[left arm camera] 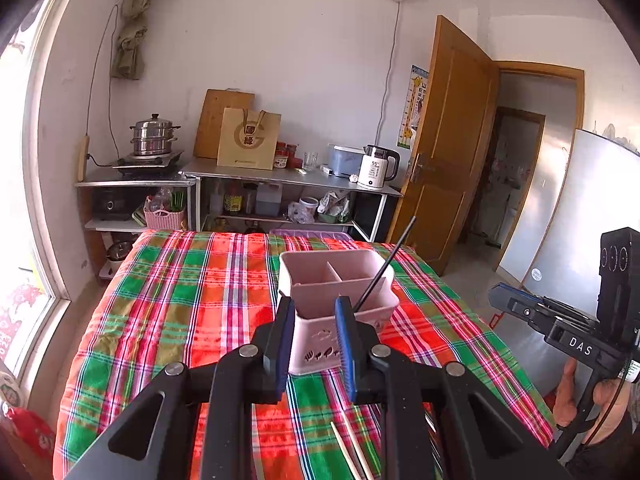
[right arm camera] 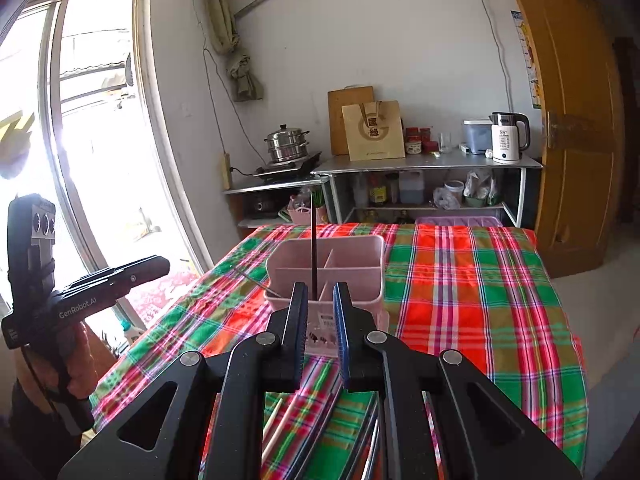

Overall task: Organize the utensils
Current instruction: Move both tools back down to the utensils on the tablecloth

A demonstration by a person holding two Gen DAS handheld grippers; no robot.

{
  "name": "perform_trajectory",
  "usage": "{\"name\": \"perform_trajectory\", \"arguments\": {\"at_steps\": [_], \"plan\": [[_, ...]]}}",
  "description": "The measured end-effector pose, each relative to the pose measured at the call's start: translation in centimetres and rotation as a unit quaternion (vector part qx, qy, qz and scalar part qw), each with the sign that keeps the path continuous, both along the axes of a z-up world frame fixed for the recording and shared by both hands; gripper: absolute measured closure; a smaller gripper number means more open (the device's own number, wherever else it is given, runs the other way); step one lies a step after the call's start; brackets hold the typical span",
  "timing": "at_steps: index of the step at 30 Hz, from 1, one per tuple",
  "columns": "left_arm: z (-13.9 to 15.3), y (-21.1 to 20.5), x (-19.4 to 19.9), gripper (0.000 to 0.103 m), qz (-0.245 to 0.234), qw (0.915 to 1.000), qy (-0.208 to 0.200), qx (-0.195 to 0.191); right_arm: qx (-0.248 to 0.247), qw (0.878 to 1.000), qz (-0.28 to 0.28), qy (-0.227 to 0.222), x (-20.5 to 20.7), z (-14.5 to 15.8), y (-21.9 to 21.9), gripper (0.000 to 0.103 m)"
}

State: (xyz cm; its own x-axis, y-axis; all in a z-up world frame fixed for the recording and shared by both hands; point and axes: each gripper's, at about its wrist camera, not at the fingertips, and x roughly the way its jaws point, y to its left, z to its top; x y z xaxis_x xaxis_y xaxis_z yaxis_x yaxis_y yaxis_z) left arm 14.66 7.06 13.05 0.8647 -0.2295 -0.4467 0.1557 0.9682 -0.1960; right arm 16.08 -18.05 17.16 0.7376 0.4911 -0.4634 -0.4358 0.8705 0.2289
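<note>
A plaid tablecloth (left arm camera: 180, 300) in red, green and white is covering the table in a small kitchen room, with a steel shelf unit and white kettle (left arm camera: 376, 168) sitting at the upper centre of both frames. At the centre of the left wrist view a pink divided utensil caddy (left arm camera: 340, 280) is standing on the cloth, and a dark chopstick (left arm camera: 384, 266) is leaning out of its right-hand compartment, tilting toward the upper right.

The left gripper (left arm camera: 316, 336) is hovering just in front of the caddy, its jaws narrowly parted and gripping nothing. The right gripper (right arm camera: 320, 328) is likewise sitting just before the caddy, jaws narrowly parted and seemingly empty.

Pale chopsticks (left arm camera: 350, 448) are lying on the cloth at the bottom centre, beneath the left gripper, their long axis running roughly along the fingers. In the right wrist view more utensils (right arm camera: 372, 440) are lying under that gripper. Judging by this, either gripper would need to draw back and down.
</note>
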Motion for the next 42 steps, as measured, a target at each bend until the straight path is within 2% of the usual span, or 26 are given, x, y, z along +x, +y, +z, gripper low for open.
{"name": "perform_trajectory", "arguments": {"at_steps": [8, 15, 27, 34, 42], "plan": [[-4.3, -1.3, -4.6, 0.083, -0.013, 0.9996, 0.023, -0.003, -0.008, 1.0, -0.008, 0.009, -5.0, -2.9, -1.9, 0.09], [-7.5, -3.1, -6.2, 0.083, -0.031, 0.998, 0.056, 0.0, -0.016, 0.999, -0.022, 0.036, -6.2, -5.3, -2.8, 0.09], [-11.3, -4.0, -4.4, 0.083, -0.033, 0.9925, 0.118, -0.005, -0.041, 0.995, -0.016, 0.084, -5.2, -9.4, -2.3, 0.091], [-13.8, -4.8, -2.7, 0.083, -0.039, 0.9865, 0.159, -0.004, -0.069, 0.988, -0.011, 0.139, -4.0, -13.2, -1.5, 0.091], [-15.8, -5.1, -1.2, 0.083, -0.04, 0.981, 0.19, -0.009, -0.087, 0.982, -0.004, 0.168, -3.1, -15.4, -1.0, 0.091]]}}
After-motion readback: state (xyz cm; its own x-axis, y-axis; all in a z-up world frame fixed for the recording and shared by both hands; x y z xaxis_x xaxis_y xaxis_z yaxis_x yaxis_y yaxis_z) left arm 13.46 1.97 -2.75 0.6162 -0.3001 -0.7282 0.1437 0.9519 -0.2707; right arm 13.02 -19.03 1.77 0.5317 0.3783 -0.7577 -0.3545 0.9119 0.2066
